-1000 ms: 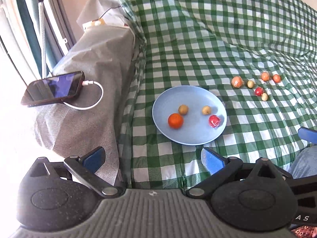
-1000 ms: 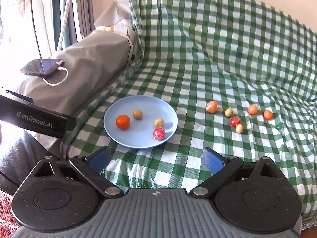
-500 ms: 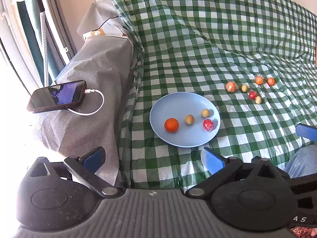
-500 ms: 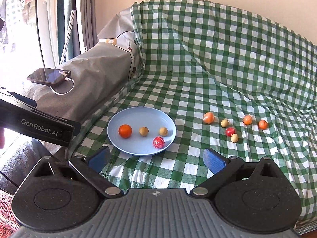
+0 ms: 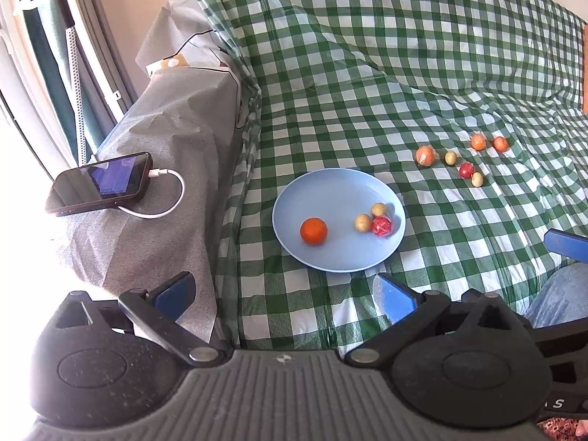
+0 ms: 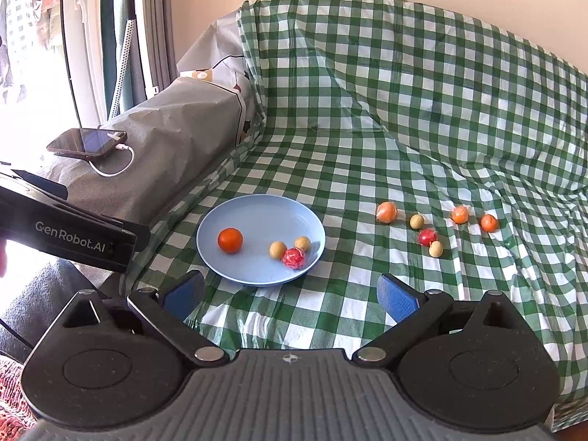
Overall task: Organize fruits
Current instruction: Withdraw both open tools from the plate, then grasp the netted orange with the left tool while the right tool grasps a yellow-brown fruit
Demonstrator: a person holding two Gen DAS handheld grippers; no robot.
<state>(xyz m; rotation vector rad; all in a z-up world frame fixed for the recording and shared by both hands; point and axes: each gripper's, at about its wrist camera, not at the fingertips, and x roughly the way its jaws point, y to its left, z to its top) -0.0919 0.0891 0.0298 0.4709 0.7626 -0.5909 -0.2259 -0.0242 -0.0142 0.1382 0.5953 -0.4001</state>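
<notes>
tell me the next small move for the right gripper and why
Probably reach the open, empty right gripper forward-right toward the wrapped orange fruit, nearest of six loose fruits on the green checked cloth; the light blue plate already holds four.

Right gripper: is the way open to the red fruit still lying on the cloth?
Probably yes. The right gripper is open and empty, and only bare checked cloth lies ahead of it toward the red fruit. A pale fruit touches it, crowding the grasp.
</notes>
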